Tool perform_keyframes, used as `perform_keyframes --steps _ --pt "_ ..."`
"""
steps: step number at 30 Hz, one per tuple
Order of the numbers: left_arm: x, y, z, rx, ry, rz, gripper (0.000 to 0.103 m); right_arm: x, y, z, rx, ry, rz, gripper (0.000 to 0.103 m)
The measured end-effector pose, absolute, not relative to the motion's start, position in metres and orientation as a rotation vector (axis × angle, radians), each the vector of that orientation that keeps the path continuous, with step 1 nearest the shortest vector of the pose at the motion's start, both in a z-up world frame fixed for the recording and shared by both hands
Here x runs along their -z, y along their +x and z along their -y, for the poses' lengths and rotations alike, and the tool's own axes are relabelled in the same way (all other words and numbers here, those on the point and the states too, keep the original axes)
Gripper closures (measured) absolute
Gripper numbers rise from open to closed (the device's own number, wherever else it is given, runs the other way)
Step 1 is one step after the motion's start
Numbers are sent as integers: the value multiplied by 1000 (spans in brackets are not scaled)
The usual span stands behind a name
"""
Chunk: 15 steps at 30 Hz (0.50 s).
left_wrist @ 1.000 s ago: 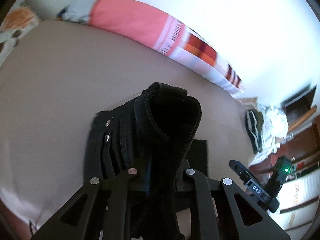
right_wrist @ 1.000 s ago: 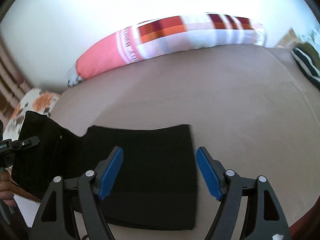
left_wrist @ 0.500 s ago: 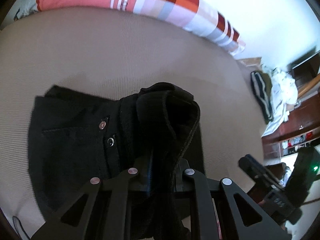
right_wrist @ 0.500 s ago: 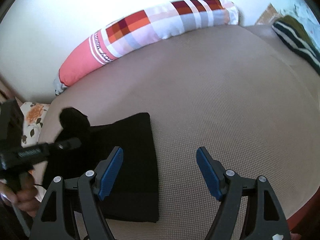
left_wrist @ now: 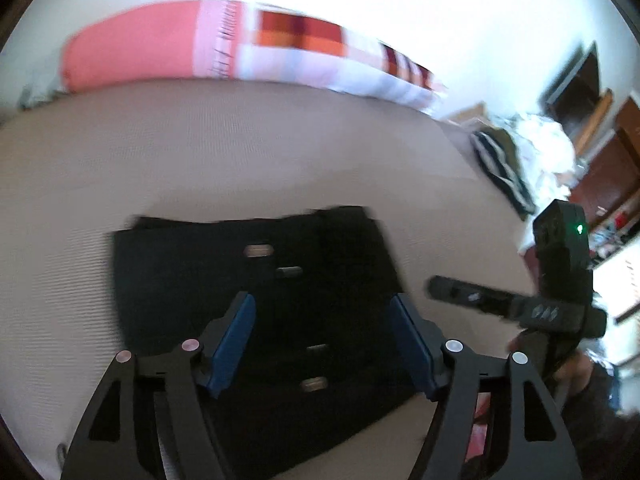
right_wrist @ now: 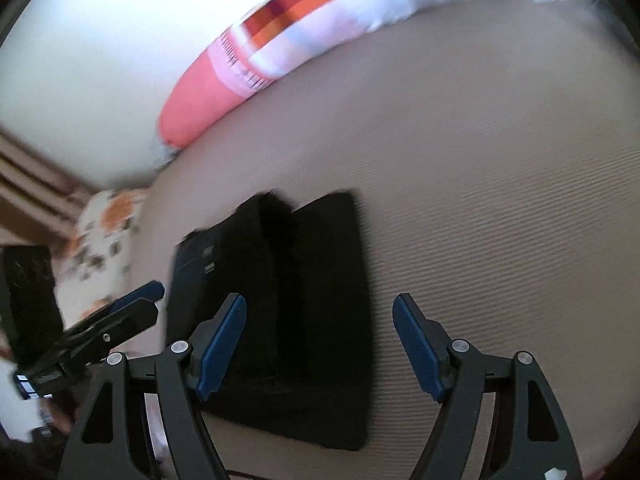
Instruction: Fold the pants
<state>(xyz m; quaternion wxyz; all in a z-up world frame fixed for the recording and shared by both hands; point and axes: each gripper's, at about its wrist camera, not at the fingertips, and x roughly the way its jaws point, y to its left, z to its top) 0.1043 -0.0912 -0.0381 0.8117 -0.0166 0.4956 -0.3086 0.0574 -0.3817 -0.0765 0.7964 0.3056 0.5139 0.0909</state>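
The black pants (left_wrist: 264, 292) lie folded in a flat block on the beige bed (left_wrist: 200, 152), metal buttons showing on top. My left gripper (left_wrist: 324, 320) hovers over them with its jaws opening and nothing pressed between the blue pads. In the right wrist view the same pants (right_wrist: 280, 304) lie below and left of my right gripper (right_wrist: 320, 324), which stands open with only pants edge and bed under it. The left gripper (right_wrist: 120, 312) shows at the left edge there, and the right gripper (left_wrist: 500, 304) shows at the right in the left wrist view.
A long pink, white and plaid bolster (left_wrist: 224, 52) lies along the back of the bed by the white wall. A striped garment (left_wrist: 500, 168) and white clothes lie at the bed's right end. A floral cushion (right_wrist: 100, 248) sits at the left.
My left gripper let go of the bunched pants waistband and its jaws spread apart; the pants now lie flat, folded over. The right gripper sank lower and stayed open.
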Motion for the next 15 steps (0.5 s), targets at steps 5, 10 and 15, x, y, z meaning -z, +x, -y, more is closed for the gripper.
perform_keyframes --steps 5,10,15 --pt "57 114 31 486 -79 -1091 33 97 79 370 -287 682 -1147 29" --pt "79 118 -5 382 -134 -1123 33 113 101 364 -333 702 -1149 30" --pt "97 119 -11 359 -168 -1168 33 121 118 362 -364 749 -1141 55"
